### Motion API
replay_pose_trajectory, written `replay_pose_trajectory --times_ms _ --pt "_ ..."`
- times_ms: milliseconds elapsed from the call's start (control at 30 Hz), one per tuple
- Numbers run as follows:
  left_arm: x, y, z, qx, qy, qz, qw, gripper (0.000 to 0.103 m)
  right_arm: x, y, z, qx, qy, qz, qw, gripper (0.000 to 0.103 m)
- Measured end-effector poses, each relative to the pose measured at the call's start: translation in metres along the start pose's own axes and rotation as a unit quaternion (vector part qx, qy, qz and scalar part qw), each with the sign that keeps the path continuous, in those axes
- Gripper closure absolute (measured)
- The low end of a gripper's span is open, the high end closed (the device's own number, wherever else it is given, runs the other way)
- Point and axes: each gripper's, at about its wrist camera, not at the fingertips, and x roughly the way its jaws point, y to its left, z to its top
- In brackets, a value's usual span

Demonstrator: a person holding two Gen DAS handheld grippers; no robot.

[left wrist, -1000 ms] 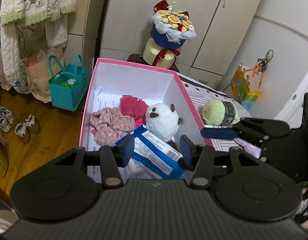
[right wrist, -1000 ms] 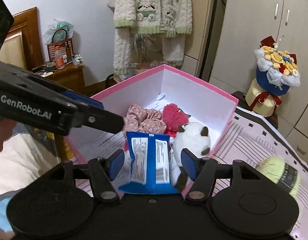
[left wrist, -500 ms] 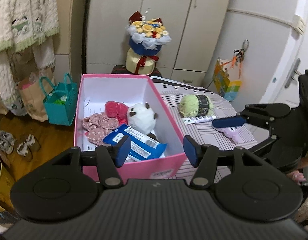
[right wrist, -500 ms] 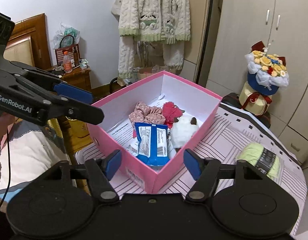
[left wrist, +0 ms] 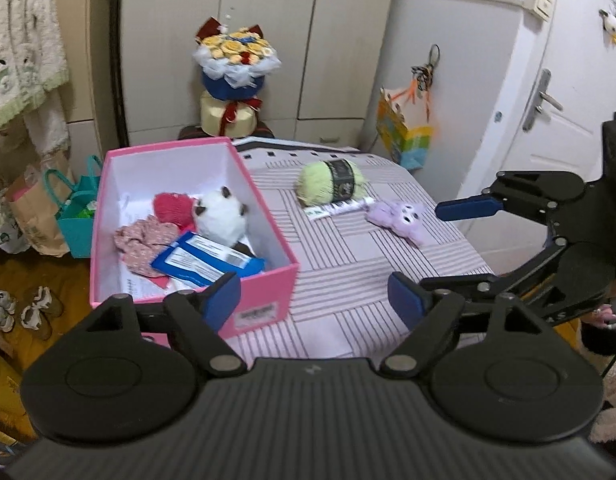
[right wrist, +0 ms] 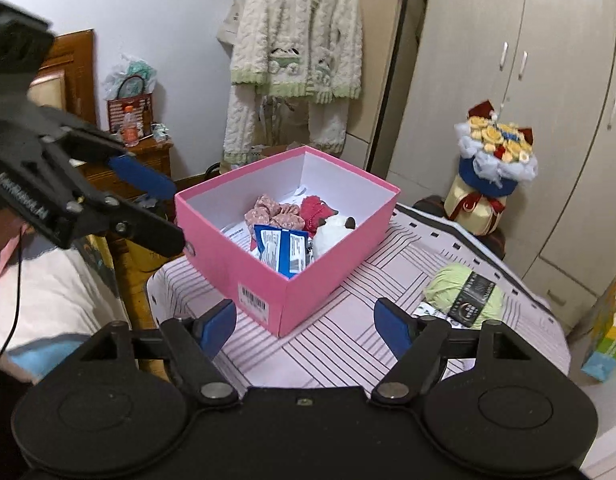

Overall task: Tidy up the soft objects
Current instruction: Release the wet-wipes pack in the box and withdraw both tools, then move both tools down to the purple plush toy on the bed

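Note:
A pink box [left wrist: 263, 292] [right wrist: 243, 256] stands on the striped table. Inside lie a blue packet [left wrist: 207, 260] [right wrist: 281, 250], a white plush [left wrist: 221, 216] [right wrist: 332, 232], a floral scrunchie [left wrist: 143, 240] [right wrist: 267, 212] and a red knitted piece [left wrist: 171, 206]. A green yarn ball [left wrist: 332, 182] [right wrist: 464, 296] and a purple plush [left wrist: 400, 220] rest on the table beside the box. My left gripper [left wrist: 314, 300] hovers near the box's front corner, its jaws opening with nothing between them. My right gripper [right wrist: 305, 326] is likewise opening and empty.
The striped tablecloth [left wrist: 348, 280] ends close on the right, by a white door [left wrist: 548, 120]. A flower bouquet [left wrist: 233, 64] stands behind the table before a wardrobe. A teal bag [left wrist: 73, 216] and shoes [left wrist: 35, 308] are on the floor at left. A bedside cabinet [right wrist: 147, 160] stands behind the box.
Both grippers have drawn back and up from the box, and their jaws have widened. The blue packet that was right in front of the fingers now lies in the box.

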Motion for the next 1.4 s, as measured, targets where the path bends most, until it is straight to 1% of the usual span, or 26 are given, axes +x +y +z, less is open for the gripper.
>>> replay_pose_trajectory --times_ms 100,200,333,467,533,600,700,767,833,867,967,1033,1133,1233,1400 --pt "0.007 -0.013 -0.001 0.012 0.009 -0.007 0.9999 0.019 -0.013 -0.003 -0.013 0.005 -0.008 -0.01 1.0 0.022" --pt "0.016 -0.028 0.0 0.029 0.016 -0.011 0.9994 0.019 -0.021 -0.01 -0.027 0.018 -0.012 -0.02 1.0 0.017" --pt "0.031 -0.051 0.001 0.06 0.017 -0.018 0.9979 0.019 -0.027 -0.029 -0.046 0.051 -0.008 -0.035 0.998 0.016" --pt "0.049 -0.066 0.007 0.073 0.017 -0.041 0.9963 0.019 -0.029 -0.05 -0.06 0.077 -0.003 -0.056 0.995 0.016" --pt "0.058 -0.073 0.011 0.078 0.004 -0.052 0.9956 0.019 -0.031 -0.061 -0.07 0.085 -0.01 -0.064 0.994 0.015" --pt "0.068 -0.079 0.015 0.08 -0.007 -0.054 0.9953 0.019 -0.031 -0.072 -0.081 0.093 -0.02 -0.073 0.993 0.015" --pt "0.087 -0.087 0.022 0.078 -0.012 -0.065 0.9948 0.019 -0.022 -0.091 -0.094 0.111 -0.022 -0.089 0.99 0.015" --pt "0.098 -0.098 0.025 0.097 -0.028 -0.065 0.9928 0.019 -0.014 -0.102 -0.102 0.123 -0.016 -0.104 0.987 0.015" --pt "0.108 -0.109 0.026 0.114 -0.038 -0.067 0.9904 0.019 -0.006 -0.113 -0.109 0.125 -0.005 -0.119 0.985 0.013" --pt "0.115 -0.115 0.028 0.12 -0.041 -0.07 0.9894 0.019 0.0 -0.118 -0.113 0.124 0.003 -0.124 0.985 0.011" --pt "0.131 -0.127 0.032 0.132 -0.042 -0.075 0.9875 0.019 0.011 -0.134 -0.125 0.134 0.013 -0.124 0.983 0.011" --pt "0.144 -0.131 0.035 0.131 -0.041 -0.079 0.9874 0.019 0.016 -0.146 -0.133 0.154 0.007 -0.116 0.981 0.011" --pt "0.17 -0.133 0.041 0.114 -0.03 -0.078 0.9899 0.019 0.028 -0.161 -0.141 0.181 -0.004 -0.104 0.978 0.011" --pt "0.201 -0.134 0.048 0.103 -0.02 -0.073 0.9918 0.019 0.046 -0.17 -0.144 0.191 0.001 -0.108 0.976 0.011" --pt "0.258 -0.124 0.059 0.055 0.014 -0.085 0.9948 0.023 0.08 -0.181 -0.147 0.193 0.011 -0.116 0.974 0.011"
